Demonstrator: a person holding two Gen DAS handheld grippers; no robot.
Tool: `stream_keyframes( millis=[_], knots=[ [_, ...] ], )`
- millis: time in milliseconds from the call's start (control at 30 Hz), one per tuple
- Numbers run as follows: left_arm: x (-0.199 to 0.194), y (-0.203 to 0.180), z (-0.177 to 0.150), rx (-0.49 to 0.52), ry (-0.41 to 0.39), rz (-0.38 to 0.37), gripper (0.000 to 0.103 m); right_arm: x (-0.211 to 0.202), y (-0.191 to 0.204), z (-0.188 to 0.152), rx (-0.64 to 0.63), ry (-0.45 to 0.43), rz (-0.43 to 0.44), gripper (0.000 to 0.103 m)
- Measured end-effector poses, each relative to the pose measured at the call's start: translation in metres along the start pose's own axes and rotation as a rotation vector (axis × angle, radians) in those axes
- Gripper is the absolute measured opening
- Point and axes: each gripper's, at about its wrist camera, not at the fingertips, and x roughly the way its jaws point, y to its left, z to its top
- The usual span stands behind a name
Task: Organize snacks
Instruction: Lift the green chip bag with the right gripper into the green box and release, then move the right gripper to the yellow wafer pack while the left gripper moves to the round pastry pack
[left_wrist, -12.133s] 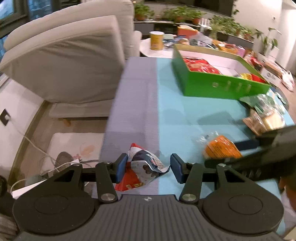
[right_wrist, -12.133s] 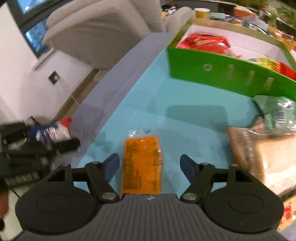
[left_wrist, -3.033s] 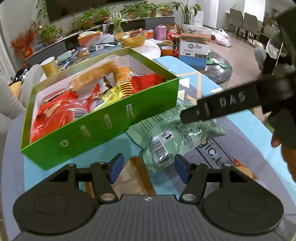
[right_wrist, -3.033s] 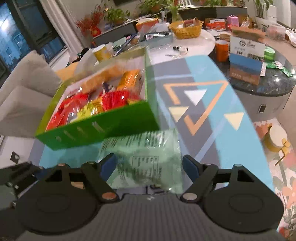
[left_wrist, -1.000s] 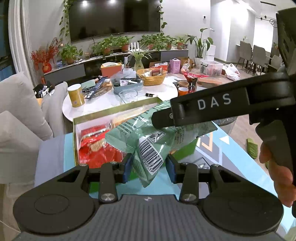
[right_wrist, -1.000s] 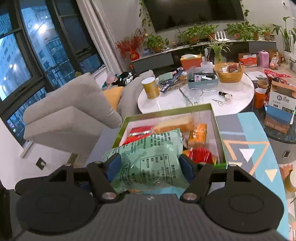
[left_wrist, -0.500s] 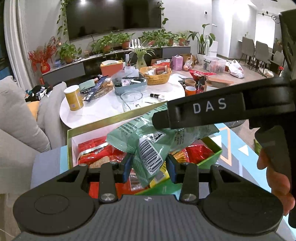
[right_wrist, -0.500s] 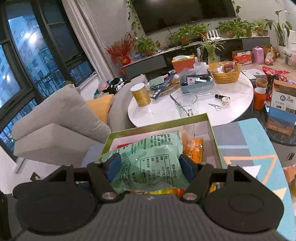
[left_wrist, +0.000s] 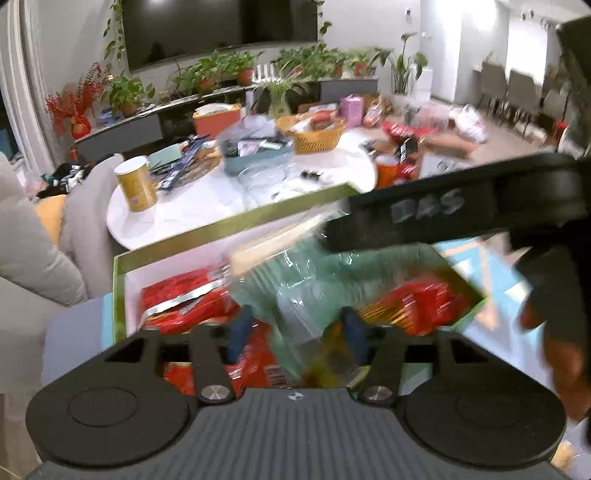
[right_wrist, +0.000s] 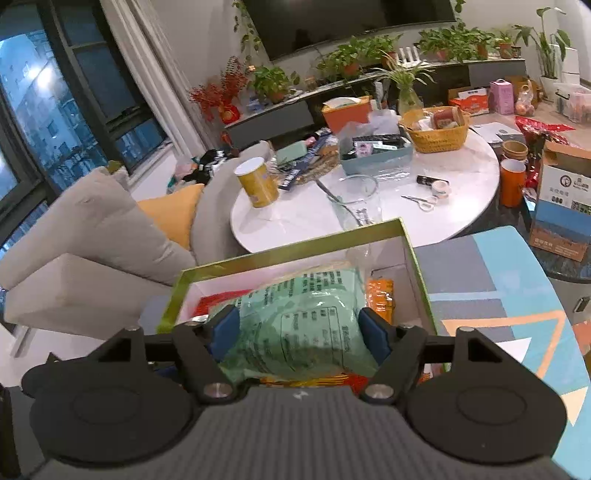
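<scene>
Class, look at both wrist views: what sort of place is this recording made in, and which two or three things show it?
Most likely a home living room. A large wall-mounted television hangs above a low cabinet lined with potted plants, a grey sofa stands by the window, and a cluttered round white table sits behind the snack box.

A lived-in home living room at night: a wall-mounted television (right_wrist: 354, 26) hangs above a low console lined with potted plants (right_wrist: 454, 42), a grey sofa (right_wrist: 85, 240) sits by tall dark windows (right_wrist: 48, 107) at left, and a cluttered round white table (right_wrist: 369, 199) stands beyond, dining chairs (left_wrist: 517, 88) at far right.
</scene>
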Motion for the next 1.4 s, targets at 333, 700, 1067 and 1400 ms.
stream_keyframes(
  millis=[333, 700, 1067, 1400],
  knots=[
    [-0.032, 0.015, -0.020, -0.063, -0.019, 0.048, 0.063, -0.031, -0.013, -0.016, 0.053, -0.004, -0.022, 0.069],
    [-0.078, -0.001, -0.049, -0.078, -0.005, 0.029, 0.063, -0.070, -0.017, -0.043, 0.060, 0.030, -0.006, 0.070],
    [-0.103, -0.014, -0.090, -0.132, 0.046, -0.002, 0.063, -0.106, -0.016, -0.089, 0.032, 0.068, -0.018, 0.070],
    [-0.123, -0.033, -0.130, -0.130, 0.100, -0.036, 0.063, -0.125, -0.012, -0.131, -0.040, 0.123, -0.045, 0.070]
  ],
)
